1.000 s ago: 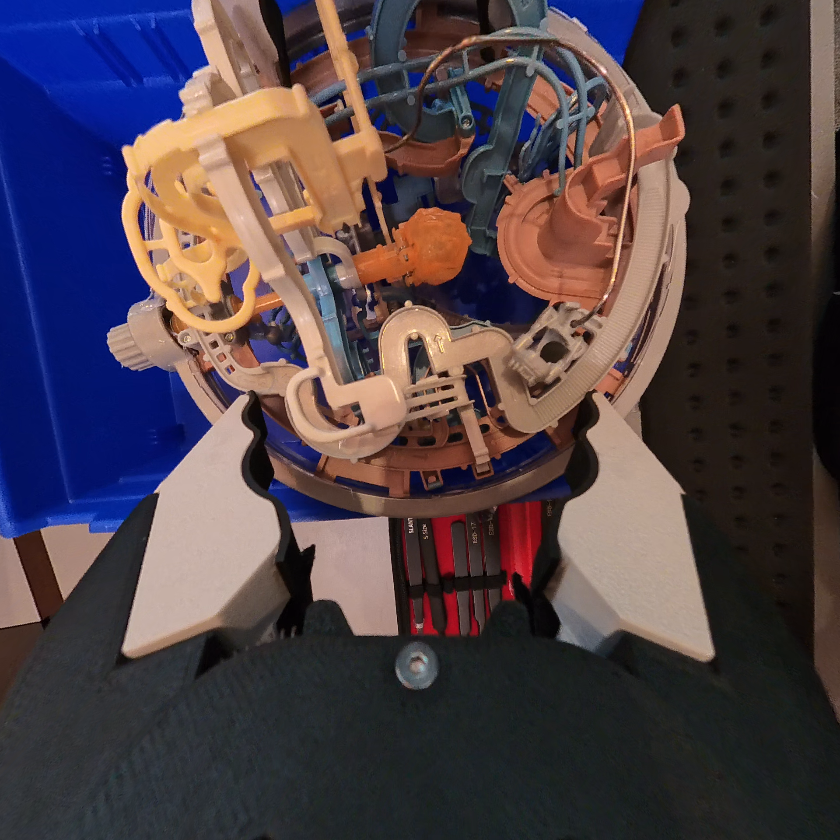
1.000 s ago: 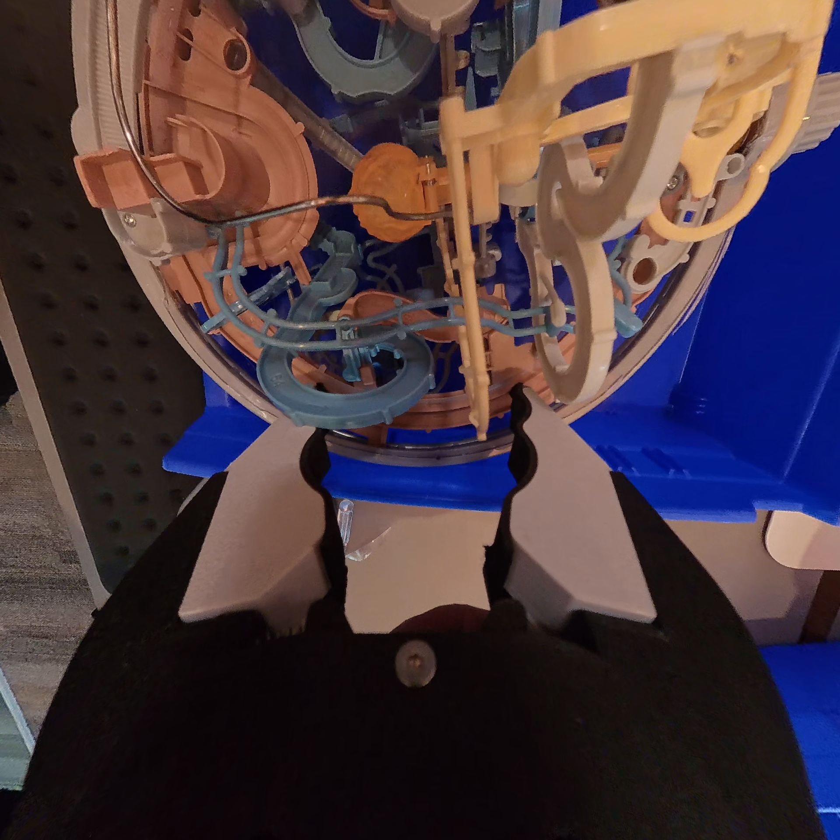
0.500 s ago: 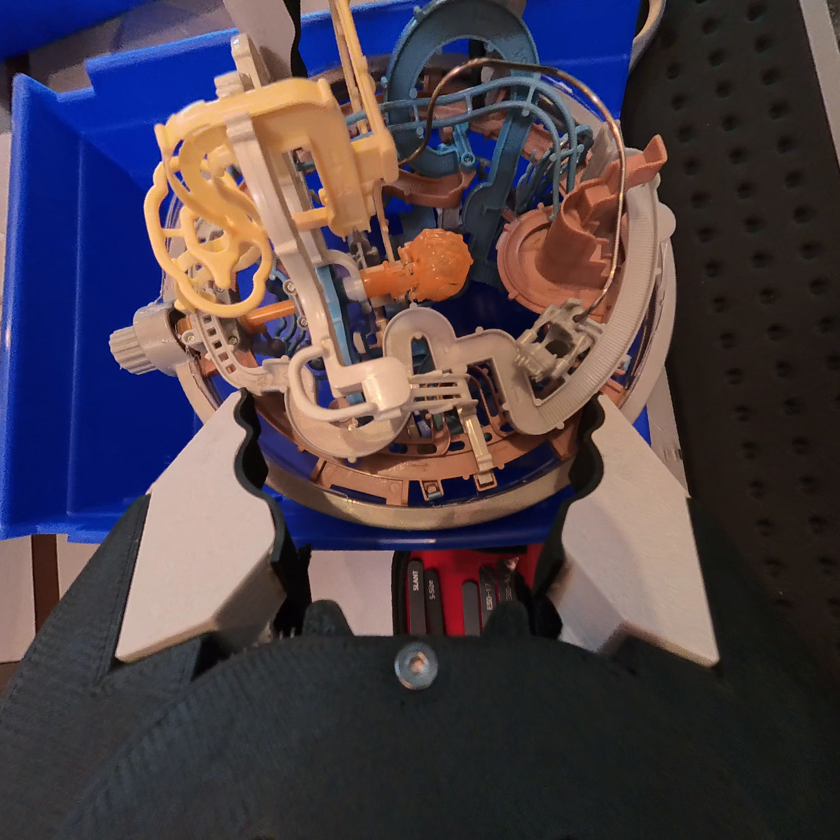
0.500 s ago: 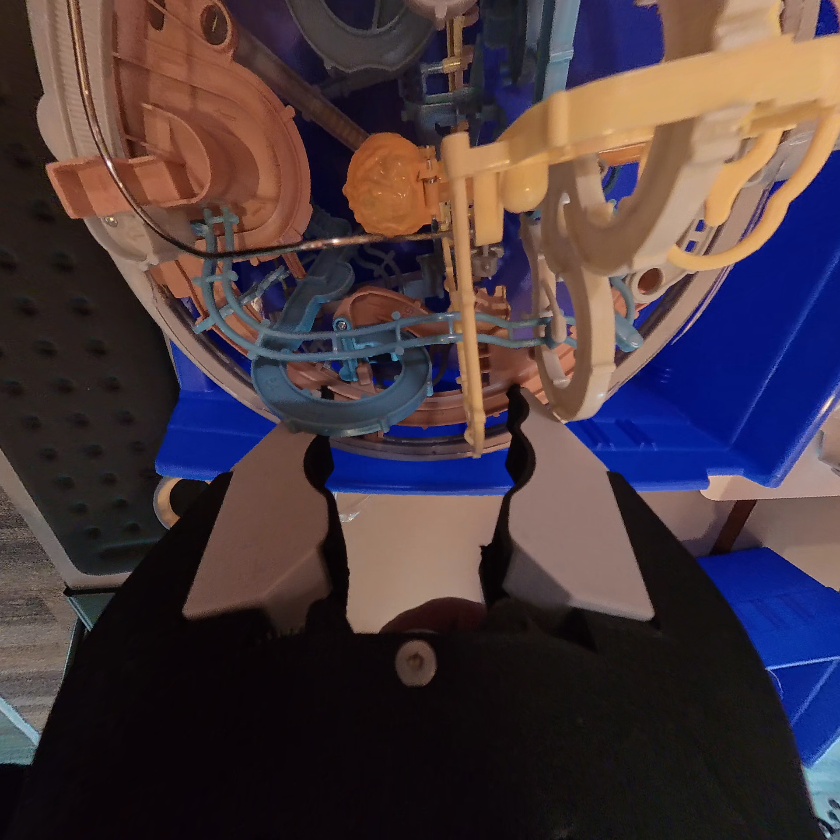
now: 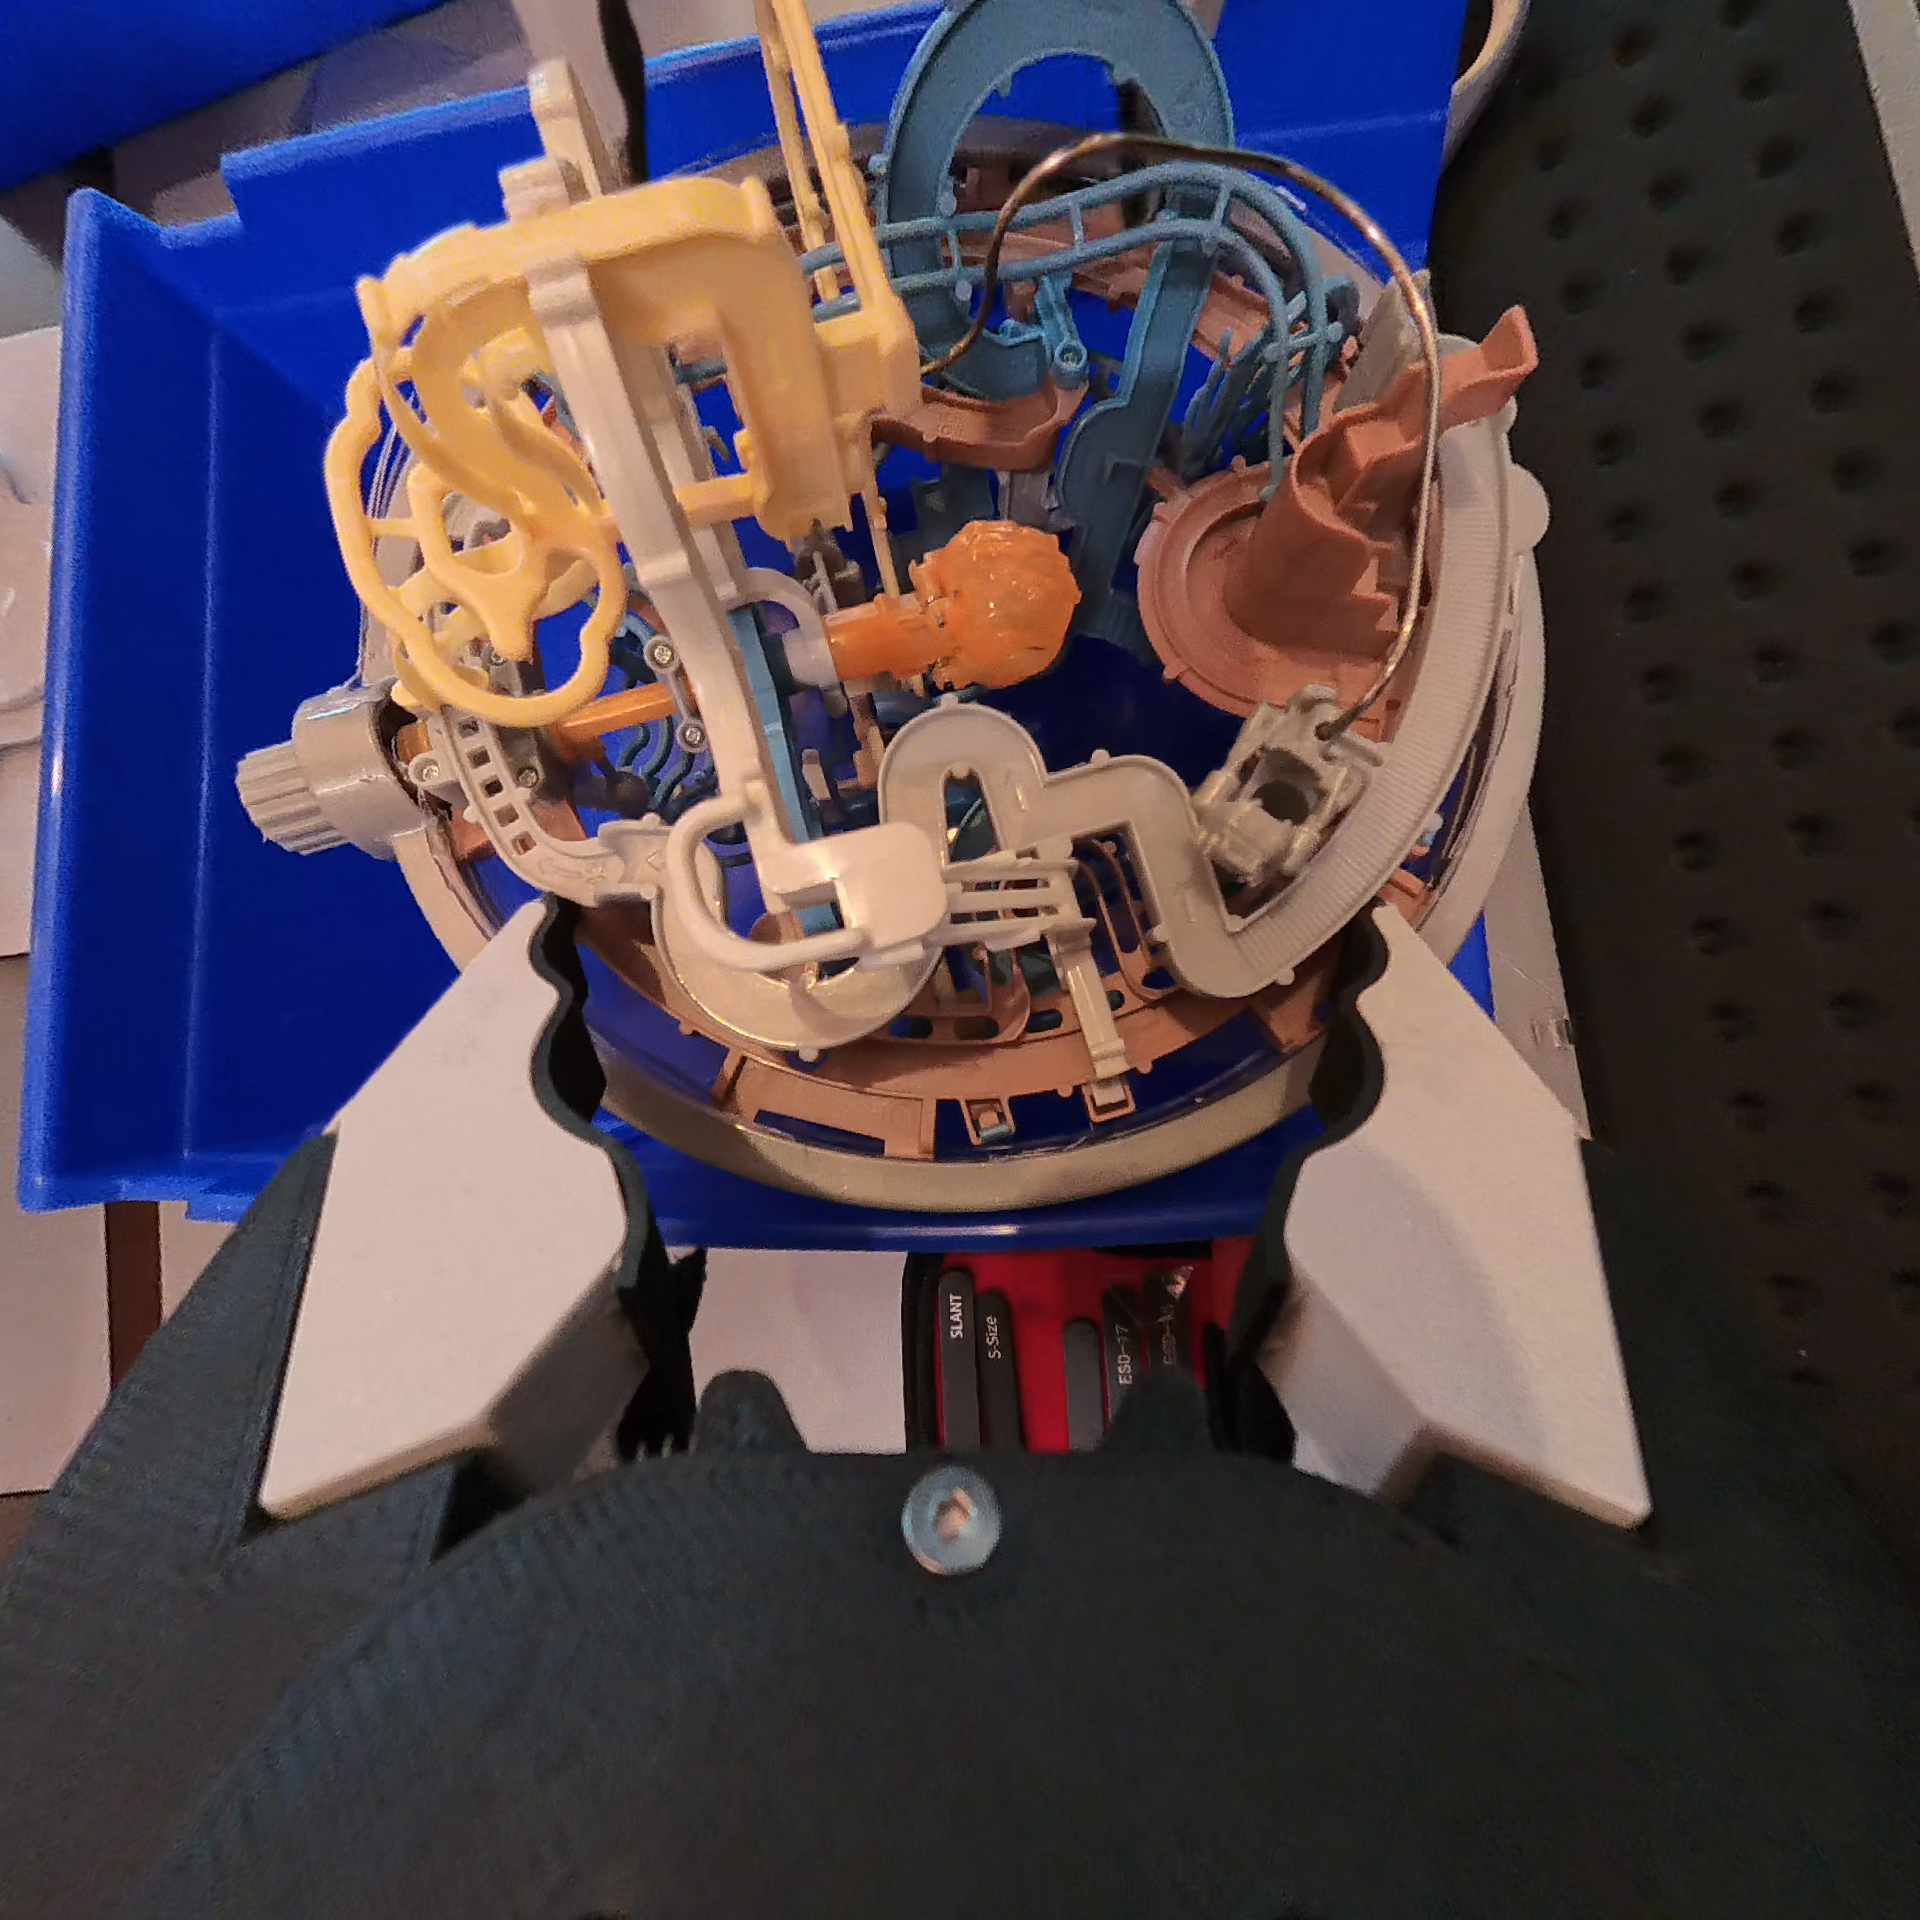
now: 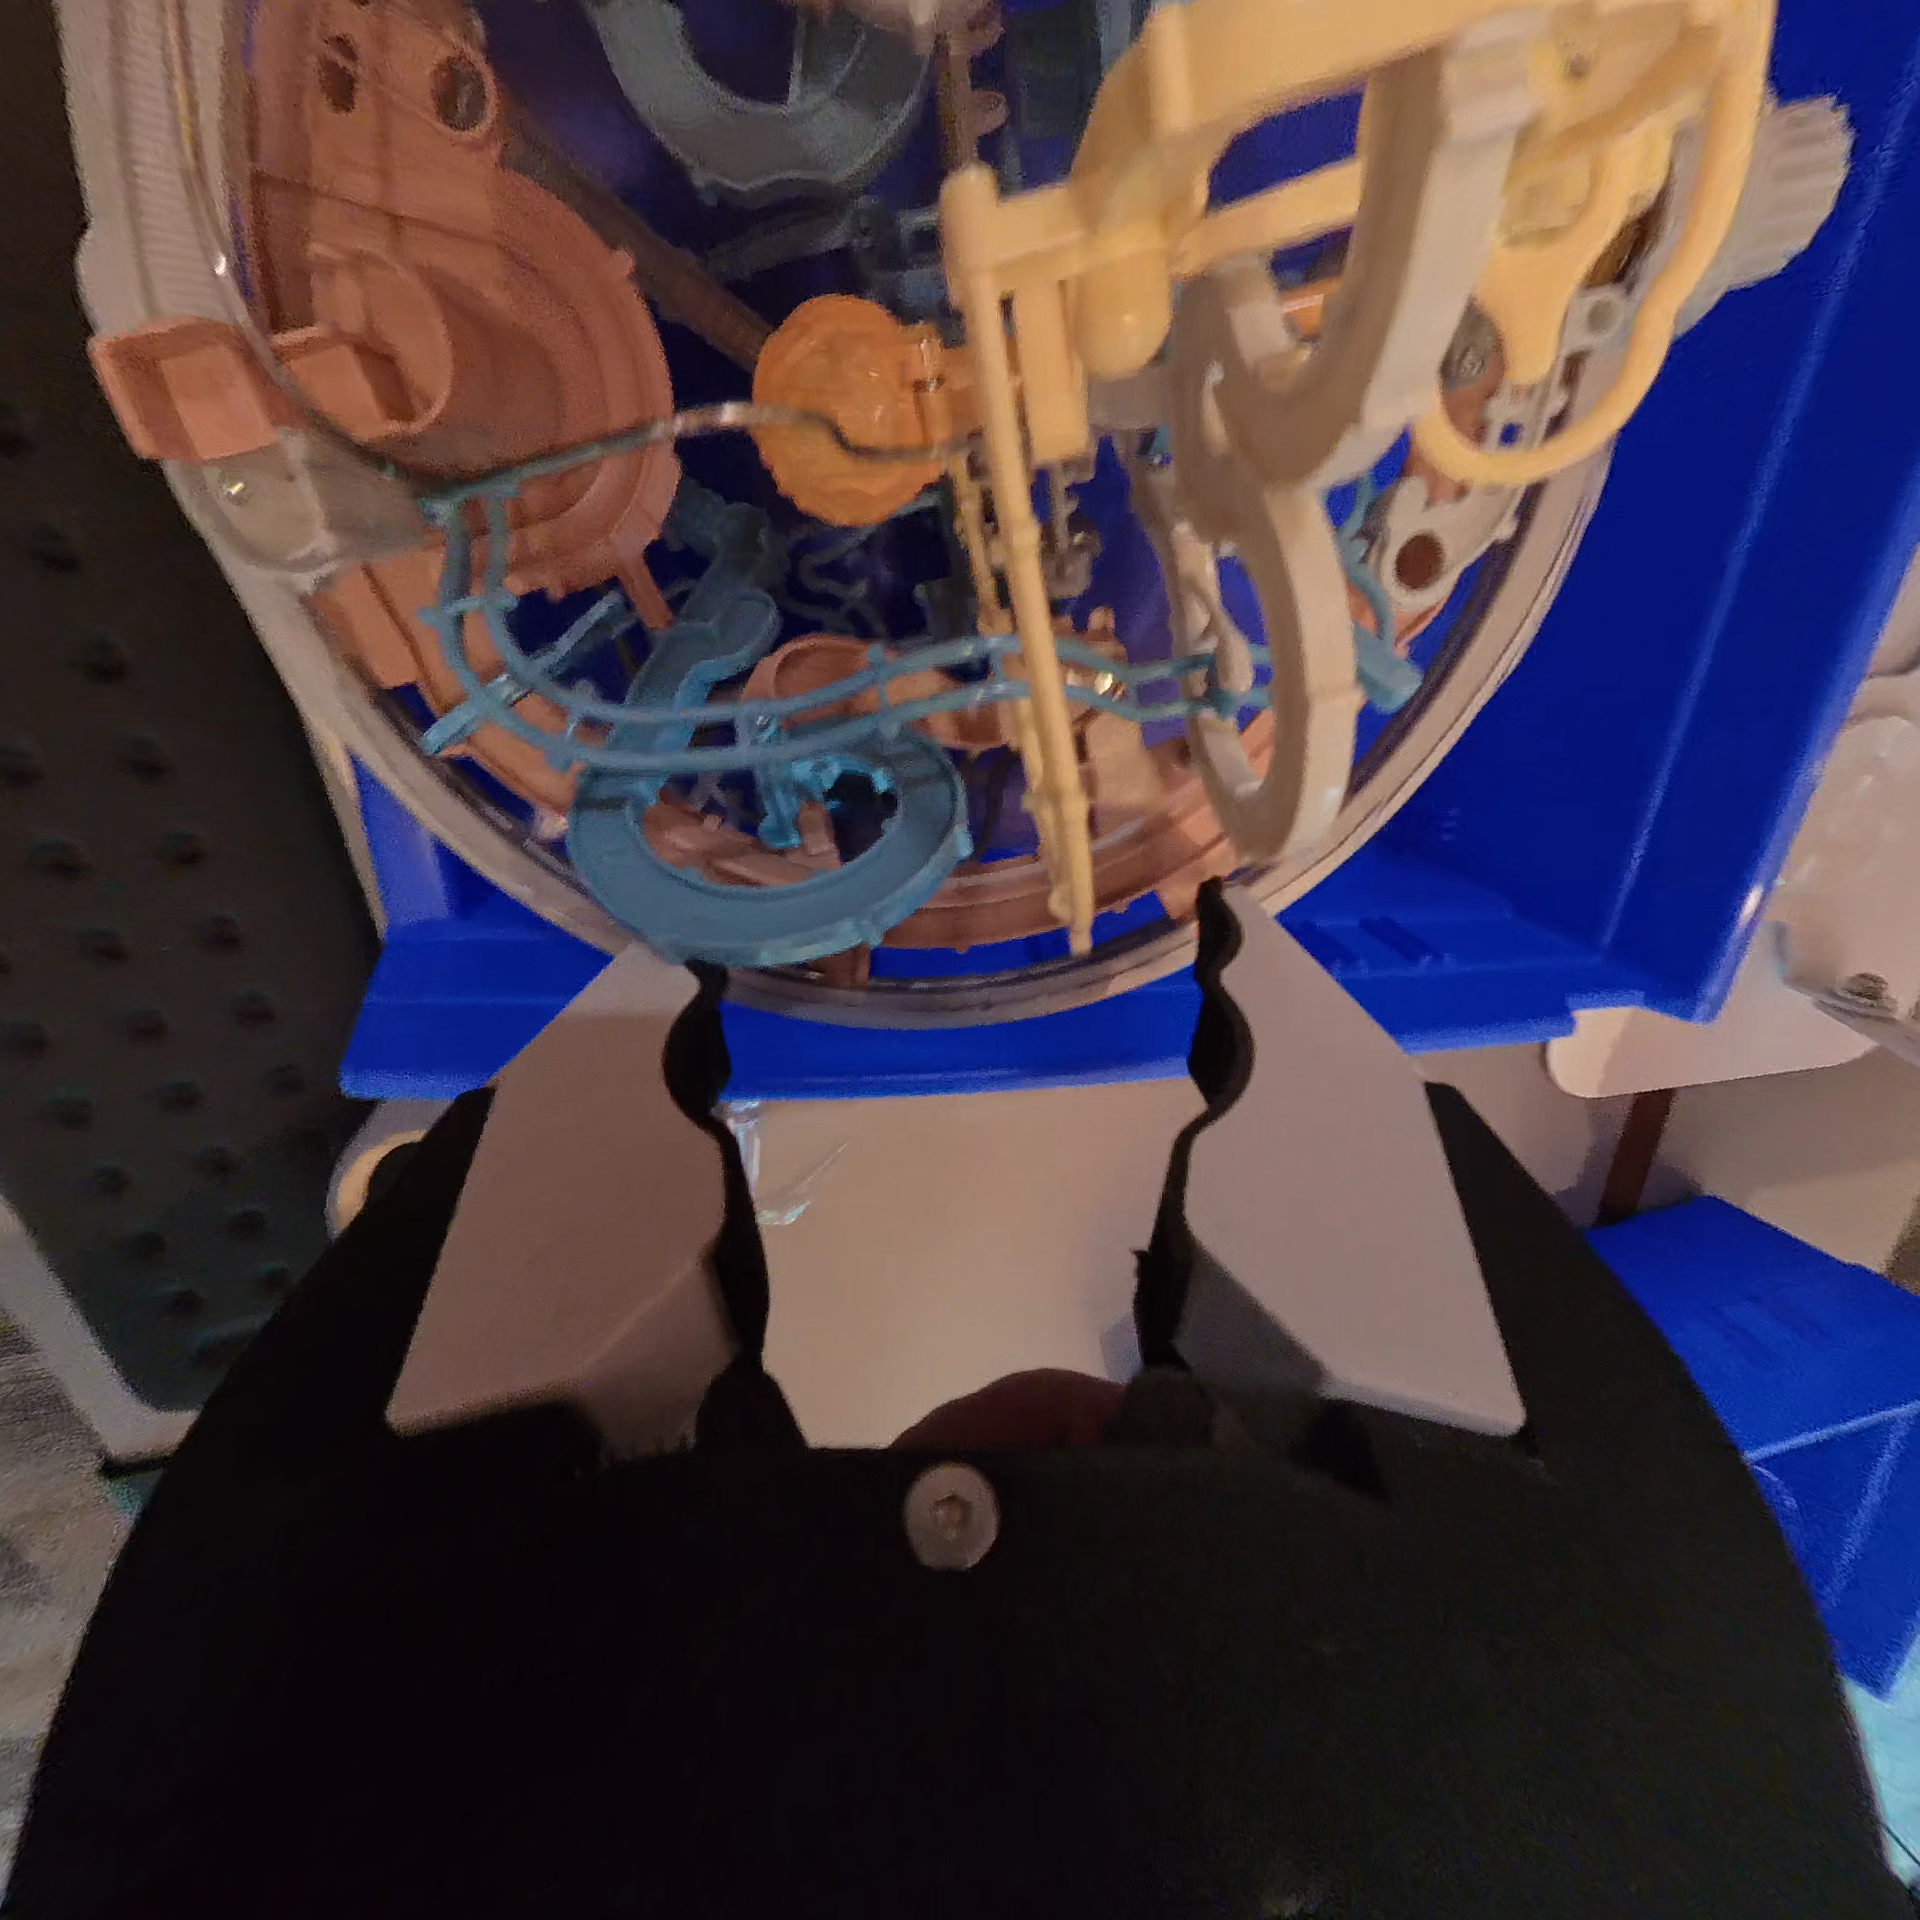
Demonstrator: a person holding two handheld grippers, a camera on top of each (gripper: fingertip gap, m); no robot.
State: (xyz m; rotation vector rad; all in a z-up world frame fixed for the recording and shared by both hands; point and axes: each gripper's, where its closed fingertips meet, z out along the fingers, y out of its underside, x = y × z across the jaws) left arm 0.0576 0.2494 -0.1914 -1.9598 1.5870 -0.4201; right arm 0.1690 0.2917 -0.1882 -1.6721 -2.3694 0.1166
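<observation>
We count one clear plastic maze sphere with coloured tracks inside, over one blue plastic bin. Left gripper clamps sphere's lower rim, fingers spread wide. Right gripper fingertips touch sphere; grip unclear. Red tool case below, black perforated mat right.

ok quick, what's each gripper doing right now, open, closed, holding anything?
Left gripper: spread wide, shut on the clear maze ball.
Right gripper: fingertips at the ball's rim; grip cannot be told.
</observation>
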